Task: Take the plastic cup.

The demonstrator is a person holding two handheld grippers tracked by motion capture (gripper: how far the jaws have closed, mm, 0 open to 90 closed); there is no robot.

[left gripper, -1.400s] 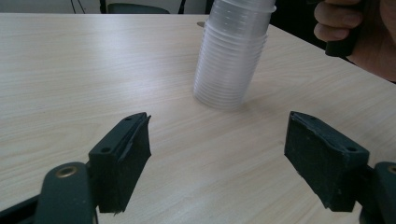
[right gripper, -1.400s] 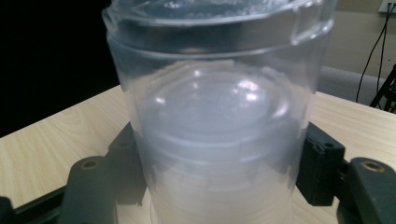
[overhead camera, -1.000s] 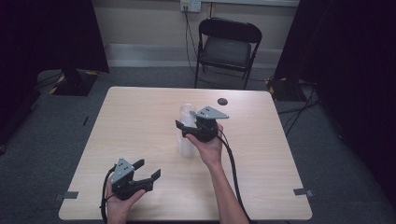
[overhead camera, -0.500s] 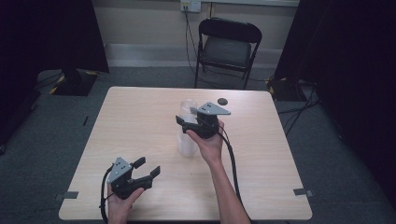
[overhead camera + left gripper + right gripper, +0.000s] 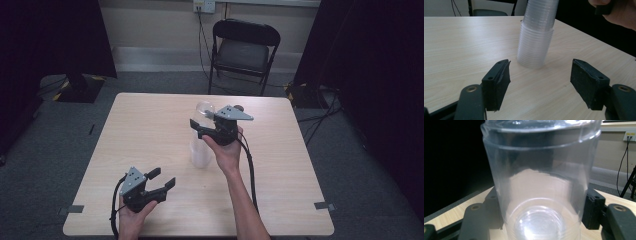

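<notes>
Since a second ago the right tongs (image 5: 199, 125) have been closing onto the top clear plastic cup (image 5: 536, 190) of the stack of cups (image 5: 535, 42) at mid-table (image 5: 150, 125), so lift straight up while the spread, empty left tongs (image 5: 540, 82) steady the stack's base.

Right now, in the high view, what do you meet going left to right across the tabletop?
Left hand-held gripper, black with a grey three-cornered plate, jaws open → stack of clear plastic cups standing on the pale wooden table → right hand-held gripper, black, with a clear plastic cup between its jaws.
</notes>
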